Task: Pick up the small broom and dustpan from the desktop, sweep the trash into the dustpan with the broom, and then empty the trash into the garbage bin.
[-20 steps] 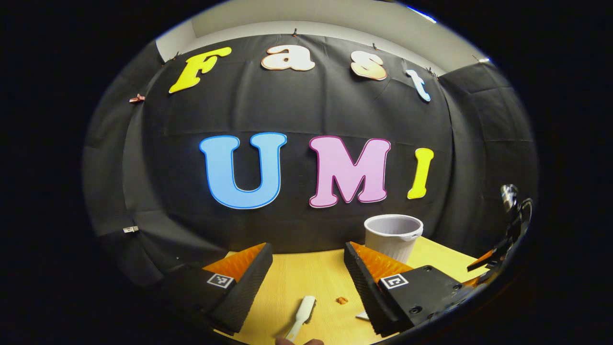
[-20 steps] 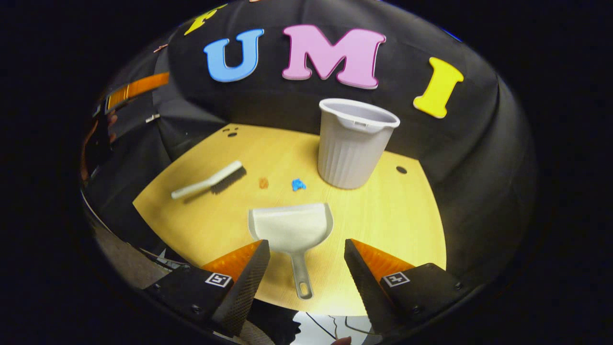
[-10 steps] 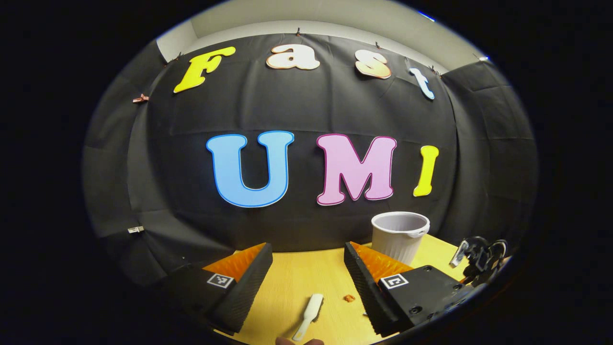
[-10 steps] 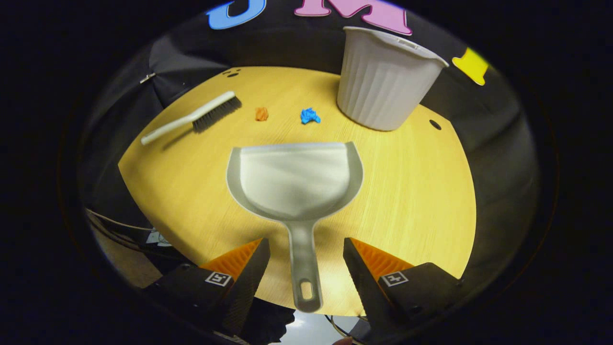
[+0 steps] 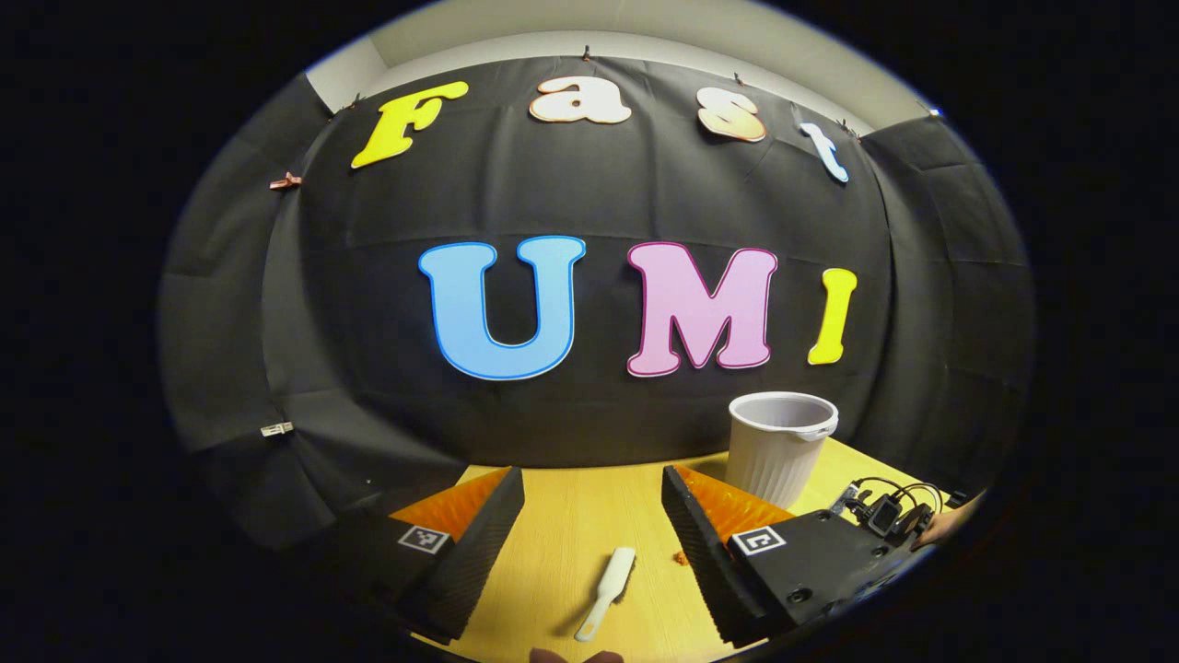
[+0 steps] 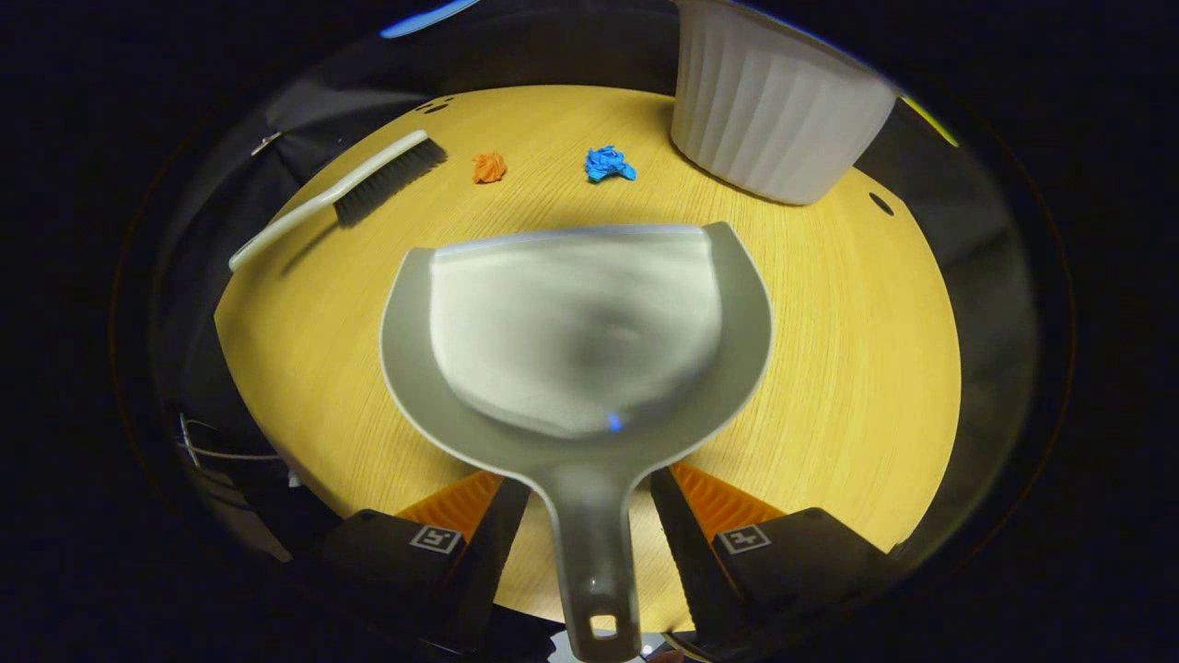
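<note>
Yellow wooden desktop [image 6: 829, 368] under us, black cloth wall behind. Our right gripper [image 6: 589, 516] straddles the dustpan [image 6: 576, 341] handle, fingers near it on both sides; whether they press it we cannot tell. Broom [image 6: 341, 198] lies far left, orange scrap [image 6: 489, 168] and blue scrap [image 6: 608, 164] beside it, garbage bin [image 6: 778, 115] beyond. Our left gripper [image 5: 592, 516] hovers spread wide, empty, above the broom's handle [image 5: 608, 580].
</note>
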A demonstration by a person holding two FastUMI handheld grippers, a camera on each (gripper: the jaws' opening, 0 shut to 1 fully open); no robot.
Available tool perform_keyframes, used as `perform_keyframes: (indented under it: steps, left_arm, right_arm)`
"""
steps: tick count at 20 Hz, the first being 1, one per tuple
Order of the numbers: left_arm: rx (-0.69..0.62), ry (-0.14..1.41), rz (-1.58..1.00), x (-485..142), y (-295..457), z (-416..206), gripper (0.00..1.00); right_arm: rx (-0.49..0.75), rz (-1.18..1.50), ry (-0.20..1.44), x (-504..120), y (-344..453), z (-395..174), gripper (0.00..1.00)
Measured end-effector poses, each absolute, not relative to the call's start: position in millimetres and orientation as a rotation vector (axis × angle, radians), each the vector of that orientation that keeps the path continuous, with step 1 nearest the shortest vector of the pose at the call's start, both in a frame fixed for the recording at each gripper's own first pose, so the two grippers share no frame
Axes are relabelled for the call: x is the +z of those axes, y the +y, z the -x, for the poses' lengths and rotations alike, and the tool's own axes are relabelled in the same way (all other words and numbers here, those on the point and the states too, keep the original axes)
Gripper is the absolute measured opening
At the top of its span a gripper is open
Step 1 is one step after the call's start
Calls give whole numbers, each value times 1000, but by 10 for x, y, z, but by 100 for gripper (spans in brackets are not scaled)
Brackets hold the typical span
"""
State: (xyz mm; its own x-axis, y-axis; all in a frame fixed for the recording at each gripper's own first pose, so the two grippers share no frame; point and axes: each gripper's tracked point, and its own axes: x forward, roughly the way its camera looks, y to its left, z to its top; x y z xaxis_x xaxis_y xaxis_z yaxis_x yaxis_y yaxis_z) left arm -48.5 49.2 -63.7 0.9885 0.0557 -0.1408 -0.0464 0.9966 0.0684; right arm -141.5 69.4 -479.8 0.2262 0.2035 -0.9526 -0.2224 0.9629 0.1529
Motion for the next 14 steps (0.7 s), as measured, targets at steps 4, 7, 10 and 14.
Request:
perform_keyframes:
  steps: [4,7,10,14]
  left_arm:
    - [64,159,-52,-698,491,523,95]
    - [81,164,-45,-702,480,500,96]
    - [96,184,-40,-794,473,433,96]
    - [122,214,-32,-901,529,273,95]
  right_arm:
    - [276,12,1341,-4841,622,1383,45]
    - [307,53,1299,-4832,656,1356,46]
    - [328,57,1304,-4813,682,1383,39]
    - [346,65,1249,-4618,649,1330,39]
